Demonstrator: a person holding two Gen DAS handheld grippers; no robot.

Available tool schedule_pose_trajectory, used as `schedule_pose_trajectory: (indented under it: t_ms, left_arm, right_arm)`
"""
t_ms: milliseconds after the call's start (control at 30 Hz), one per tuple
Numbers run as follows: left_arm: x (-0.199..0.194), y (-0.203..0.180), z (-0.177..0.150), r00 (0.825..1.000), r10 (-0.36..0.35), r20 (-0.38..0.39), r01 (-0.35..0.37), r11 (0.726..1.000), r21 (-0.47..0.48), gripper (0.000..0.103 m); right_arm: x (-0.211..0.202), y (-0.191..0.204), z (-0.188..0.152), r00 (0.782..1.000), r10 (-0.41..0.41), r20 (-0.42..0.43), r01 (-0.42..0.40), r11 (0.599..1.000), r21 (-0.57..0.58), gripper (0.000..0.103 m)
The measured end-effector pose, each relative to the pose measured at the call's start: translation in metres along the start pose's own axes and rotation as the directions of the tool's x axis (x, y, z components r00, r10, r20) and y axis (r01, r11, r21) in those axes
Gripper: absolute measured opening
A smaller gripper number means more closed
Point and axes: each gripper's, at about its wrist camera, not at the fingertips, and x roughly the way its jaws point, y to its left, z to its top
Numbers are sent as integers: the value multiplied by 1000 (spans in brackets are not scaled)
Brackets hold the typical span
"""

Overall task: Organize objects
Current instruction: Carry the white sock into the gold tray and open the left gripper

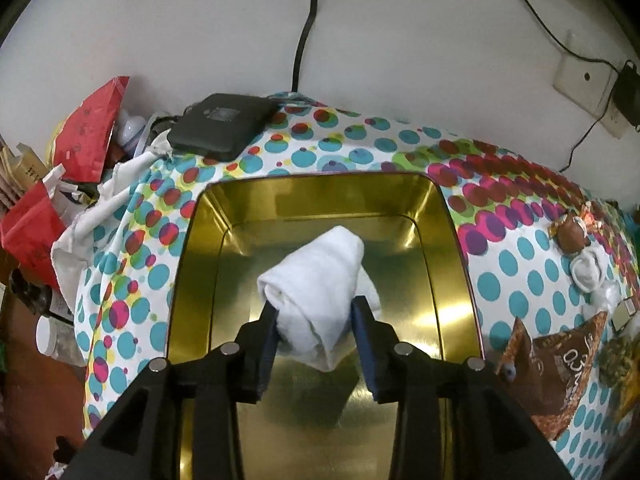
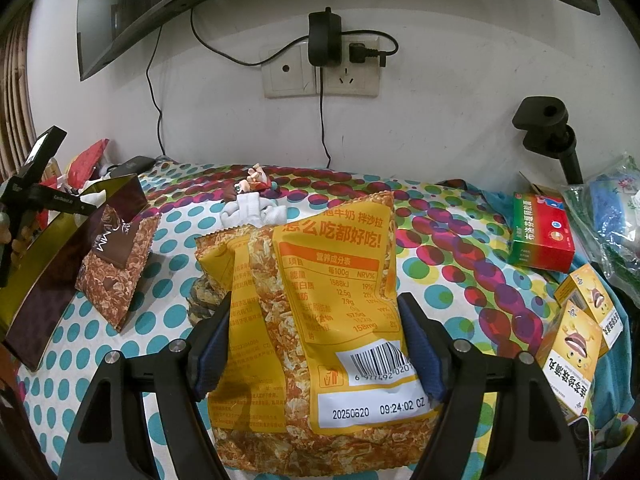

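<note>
Above the gold tin (image 1: pixel 452 248), a rolled white cloth (image 1: pixel 320 280) is gripped by the left gripper (image 1: pixel 318 316), whose fingers (image 1: pixel 362 320) are closed against its two sides. The roll hangs over the tin's shiny floor, and whether it touches that floor cannot be told. Nothing else is seen inside the tin, and bare metal is left on every side of the roll. The tin sits on a desk covered with a spotted cloth (image 1: pixel 352 148), on which a black case (image 1: pixel 224 124) lies just beyond the tin's far rim, by the wall.

To the right of the tin, a brown snack packet (image 1: pixel 556 364) is propped close beside its outer wall, with another small white roll (image 1: pixel 588 272) further back.

An orange snack bag (image 2: pixel 320 320) is held upright between the closed fingers (image 2: pixel 420 344) of the right gripper (image 2: pixel 316 340). A nutrition table, a barcode and the stamp "20250620 09:24:02 CZ" are printed on it. The brand "Xiaomi" is read on the monitor (image 2: pixel 200 4) above. A green and red medicine box (image 2: pixel 540 236) and yellow boxes (image 2: pixel 576 340) crowd the right edge, while open spotted cloth is left between the bag and the brown packet.
</note>
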Motion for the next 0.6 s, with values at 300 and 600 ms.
schedule_pose_trajectory:
  t_ms: [300,600]
  left_arm:
    - [-3,7,-2,1000,3,9,-3,1000,-29,55]
    - [-23,0,-12,999,-3,35,3,1000,0,55]
  right_arm:
    - [0,0,0,1000,0,0,0,1000,0,75]
    - [1,1,1,1000,-6,2,6,1000,-6,74]
